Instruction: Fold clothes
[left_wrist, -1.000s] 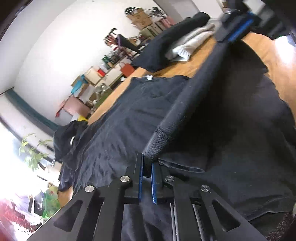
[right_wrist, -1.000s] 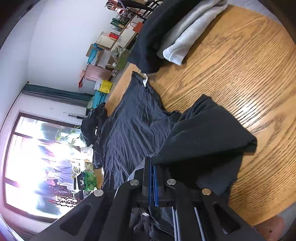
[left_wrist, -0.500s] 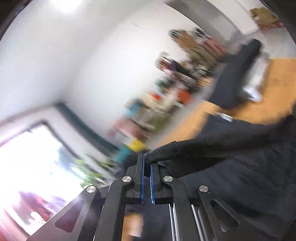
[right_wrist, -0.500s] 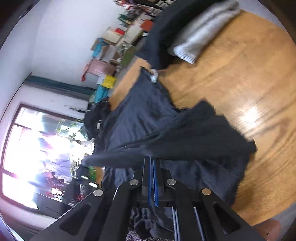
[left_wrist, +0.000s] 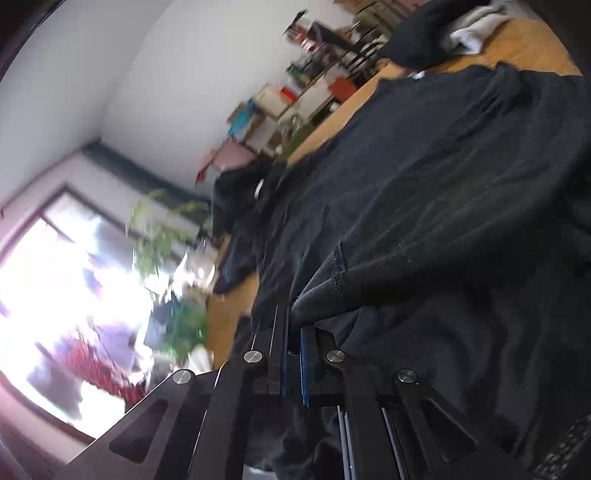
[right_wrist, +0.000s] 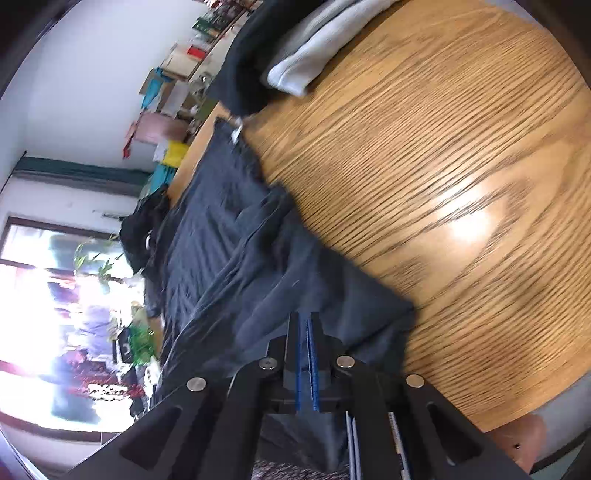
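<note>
Left wrist view first: your left gripper is clamped on a stitched hem of the black shirt, and the cloth rises from the jaws into a taut ridge that fills most of the right side. Beyond the shirt, at the far end of the wooden table, a dark folded garment lies with a pale grey one touching it. A second black heap sits at the table's left edge, past the shirt. Against the white wall stands a cluttered shelf of boxes; a leafy plant stands by the bright window, which is washed out.

From the right wrist view, your right gripper has its blue pads together on a fold of the same black shirt, which lies spread along the table from near the jaws toward the far edge, a small white tag at its far end. The grain of the oak top is smeared by motion and carries one bright glare patch. The grey garment and dark garment lie just beyond the tag. Both views are blurred, so shelf contents cannot be read, and the shirt's near edge is hidden under the gripper bodies.
</note>
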